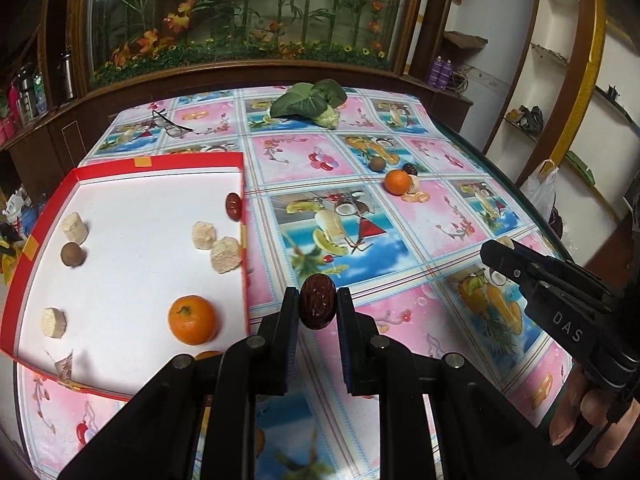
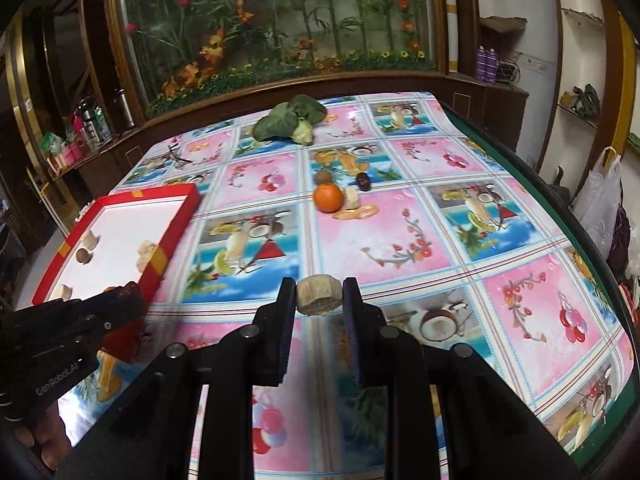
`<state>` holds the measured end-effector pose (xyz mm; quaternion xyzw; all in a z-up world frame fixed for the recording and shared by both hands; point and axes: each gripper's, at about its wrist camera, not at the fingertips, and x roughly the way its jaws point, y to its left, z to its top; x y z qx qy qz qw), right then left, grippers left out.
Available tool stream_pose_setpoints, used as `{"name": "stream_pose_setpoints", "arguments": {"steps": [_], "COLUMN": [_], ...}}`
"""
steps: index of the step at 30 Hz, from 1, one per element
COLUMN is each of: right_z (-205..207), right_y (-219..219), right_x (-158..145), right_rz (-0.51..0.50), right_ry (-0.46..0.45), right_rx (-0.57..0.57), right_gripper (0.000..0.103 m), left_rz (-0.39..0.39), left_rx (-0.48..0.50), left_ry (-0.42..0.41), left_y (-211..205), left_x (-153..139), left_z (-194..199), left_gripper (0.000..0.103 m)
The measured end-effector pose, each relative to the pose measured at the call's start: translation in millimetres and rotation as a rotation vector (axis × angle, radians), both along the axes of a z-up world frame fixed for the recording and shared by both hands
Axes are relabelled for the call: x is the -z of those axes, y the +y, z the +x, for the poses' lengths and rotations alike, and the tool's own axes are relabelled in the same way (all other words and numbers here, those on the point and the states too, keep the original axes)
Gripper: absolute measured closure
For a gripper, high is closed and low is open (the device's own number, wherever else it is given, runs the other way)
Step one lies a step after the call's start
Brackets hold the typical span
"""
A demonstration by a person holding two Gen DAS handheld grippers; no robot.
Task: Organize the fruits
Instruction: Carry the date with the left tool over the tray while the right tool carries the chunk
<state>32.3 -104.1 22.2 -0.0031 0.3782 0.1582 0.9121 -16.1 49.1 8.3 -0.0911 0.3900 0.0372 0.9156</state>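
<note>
My left gripper (image 1: 318,302) is shut on a dark red date (image 1: 317,300) and holds it above the tablecloth, just right of the red-rimmed white tray (image 1: 132,168). The tray holds an orange (image 1: 193,319), a brown round fruit (image 1: 73,254), a second date (image 1: 234,207) at its right rim and several beige chunks (image 1: 75,227). My right gripper (image 2: 319,294) is shut on a beige chunk (image 2: 319,295) above the table. A loose orange (image 2: 328,197), a brown fruit (image 2: 323,176), a dark date (image 2: 363,181) and a beige piece (image 2: 351,198) lie mid-table.
A leafy green vegetable (image 1: 308,100) lies at the far table edge, eyeglasses (image 1: 170,124) at the far left. The table (image 2: 440,240) has a fruit-print cloth. A wooden cabinet with a plant display stands behind it. A white plastic bag (image 2: 602,196) hangs at the right.
</note>
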Motion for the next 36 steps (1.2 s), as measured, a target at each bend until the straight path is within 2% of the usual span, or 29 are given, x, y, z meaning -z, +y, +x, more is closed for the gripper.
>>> {"name": "stream_pose_setpoints", "arguments": {"steps": [13,36], "right_z": [-4.8,-8.4], "right_y": [13.7,77.9], "right_x": [-3.7,-22.8], "right_rz": [0.015,0.034], "right_ry": [-0.010,-0.053], "right_rx": [-0.030,-0.170], "right_gripper": [0.078,0.078], "left_rz": [0.006,0.024], "left_rx": [-0.045,-0.193], "left_ry": [-0.007,-0.005], "left_y": [19.2,96.9], "left_x": [-3.1,-2.8], "left_z": [-6.8,-17.8], "left_gripper": [0.086,0.086]}}
